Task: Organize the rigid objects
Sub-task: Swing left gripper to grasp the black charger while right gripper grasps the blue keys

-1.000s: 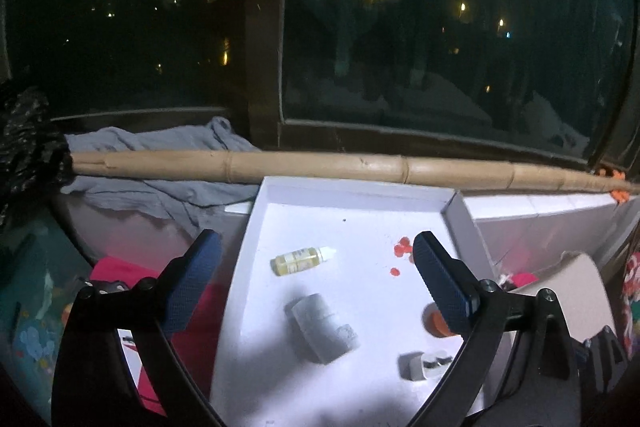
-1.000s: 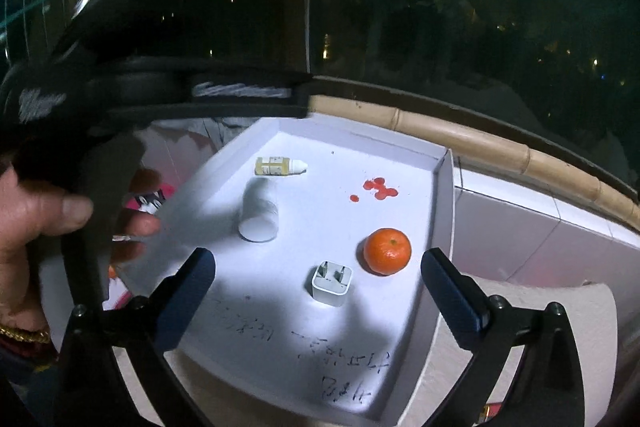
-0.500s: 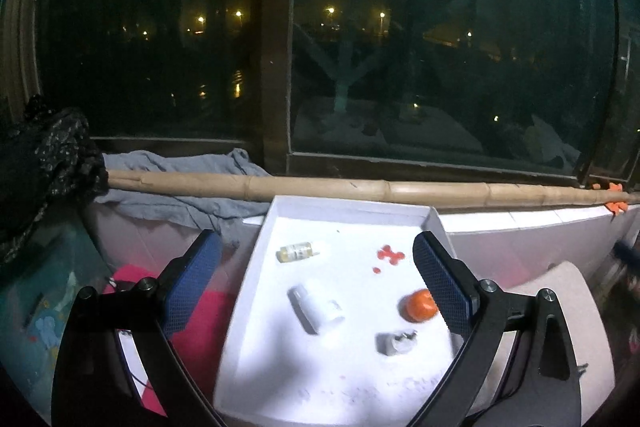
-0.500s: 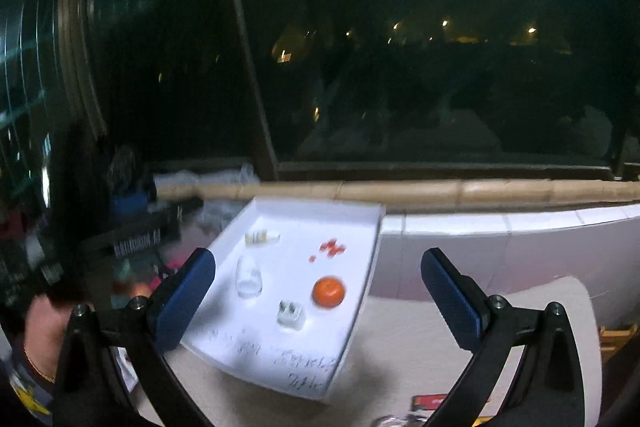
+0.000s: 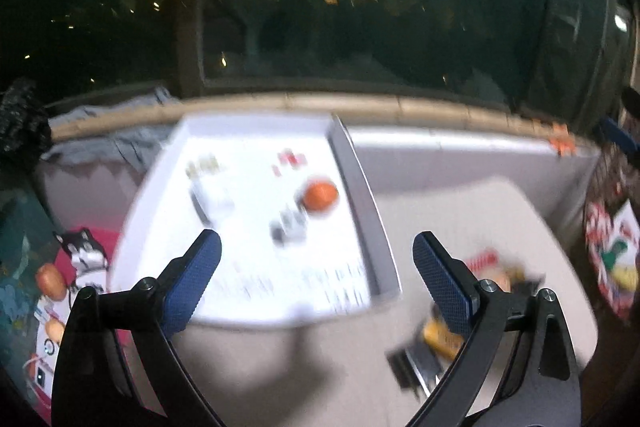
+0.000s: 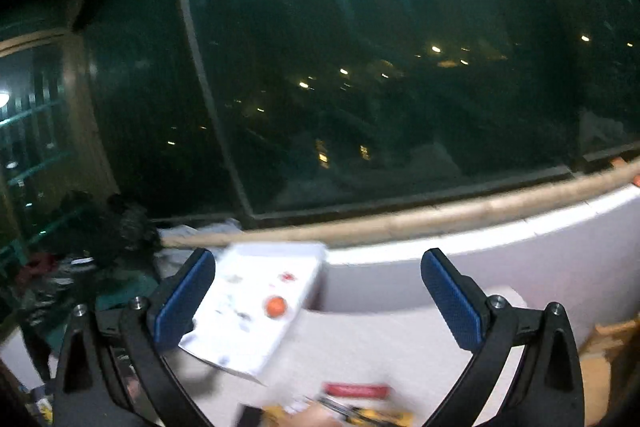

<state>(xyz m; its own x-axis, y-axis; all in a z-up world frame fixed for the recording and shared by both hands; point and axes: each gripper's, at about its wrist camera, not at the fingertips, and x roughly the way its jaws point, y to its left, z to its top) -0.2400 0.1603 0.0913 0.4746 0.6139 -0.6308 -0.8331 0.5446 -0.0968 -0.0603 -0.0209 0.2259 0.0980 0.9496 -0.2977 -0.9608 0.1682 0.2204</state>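
Note:
A white tray (image 5: 352,163) lies on a round table and holds an orange fruit (image 5: 320,195), a white charger plug (image 5: 290,227), a white bottle (image 5: 210,197), a small yellow dropper bottle (image 5: 204,165) and red bits (image 5: 291,158). My left gripper (image 5: 316,279) is open and empty, above the tray's near edge. My right gripper (image 6: 316,299) is open and empty, higher and farther back; the tray (image 6: 236,351) and the orange fruit (image 6: 276,305) show small below it. Both views are blurred by motion.
Loose items lie on the table near me: a red object (image 6: 356,389), a yellow object (image 5: 440,341) and dark pieces (image 5: 408,365). A bamboo pole (image 5: 360,105) runs along the white ledge under a dark window. Grey cloth (image 5: 108,143) and clutter (image 5: 80,255) lie at left.
Both grippers have pulled back and up from the tray, which now looks smaller. The left view has swung right, bringing the table and its loose items into sight. Both stay open.

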